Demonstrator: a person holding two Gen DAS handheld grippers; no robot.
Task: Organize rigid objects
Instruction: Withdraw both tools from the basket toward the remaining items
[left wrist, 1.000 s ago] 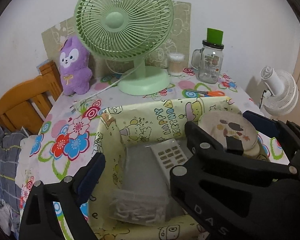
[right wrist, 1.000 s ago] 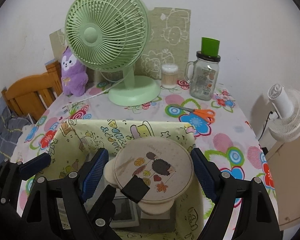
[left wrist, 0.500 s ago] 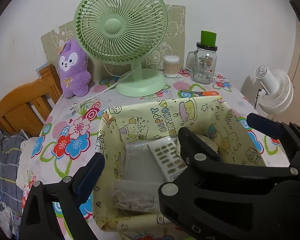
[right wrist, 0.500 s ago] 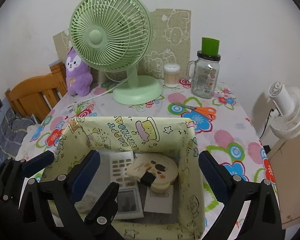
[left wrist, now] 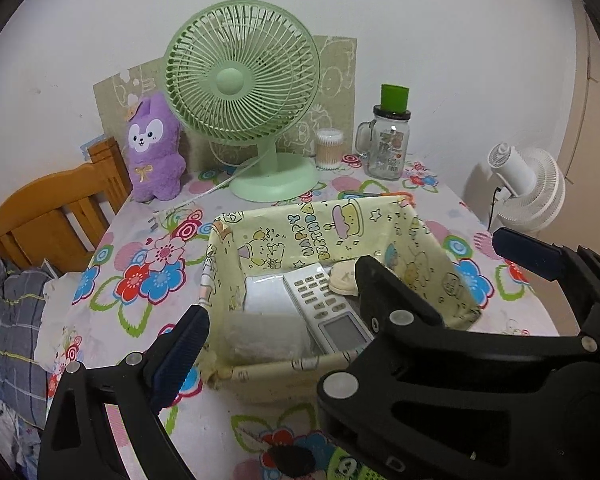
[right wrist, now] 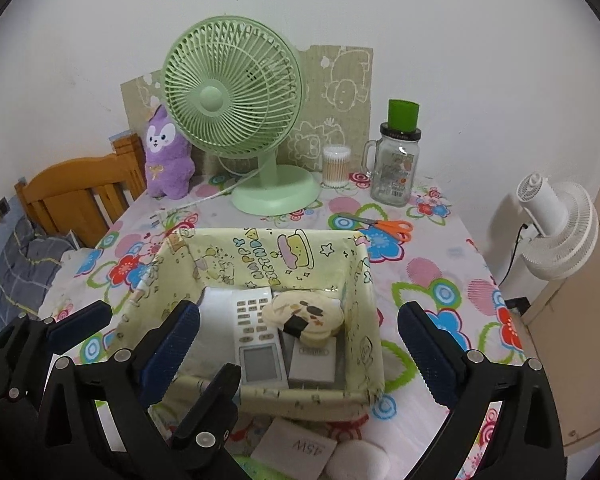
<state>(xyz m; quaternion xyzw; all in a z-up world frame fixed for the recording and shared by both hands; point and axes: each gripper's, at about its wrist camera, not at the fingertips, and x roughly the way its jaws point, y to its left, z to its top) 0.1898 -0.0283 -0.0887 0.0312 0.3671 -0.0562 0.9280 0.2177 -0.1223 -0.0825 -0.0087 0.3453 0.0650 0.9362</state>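
Flower-printed cloth is spread over the counter [right wrist: 440, 272], and a green fan [right wrist: 228, 100] is seen at 12 o'clock against the wall. A yellow cartoon-papered box [right wrist: 260, 252] is set at the middle of the counter. The right gripper [right wrist: 300, 312] is held above the box's near edge. Its jaws have just been opening, stand wide, and nothing is pressed between them. The left gripper [right wrist: 162, 342], at 9 o'clock of it, is likewise spread and empty. Inside the box a white remote [right wrist: 254, 332] is laid flat, and a round hedgehog-printed disc [right wrist: 304, 314] is propped at its 3 o'clock. Outside, at 6 o'clock of the box, a white adapter block [right wrist: 296, 446] is left on the counter. It is judged hard, smooth and dense for its bulk, so some slip is to be expected. It is best taken across its two long flat sides.
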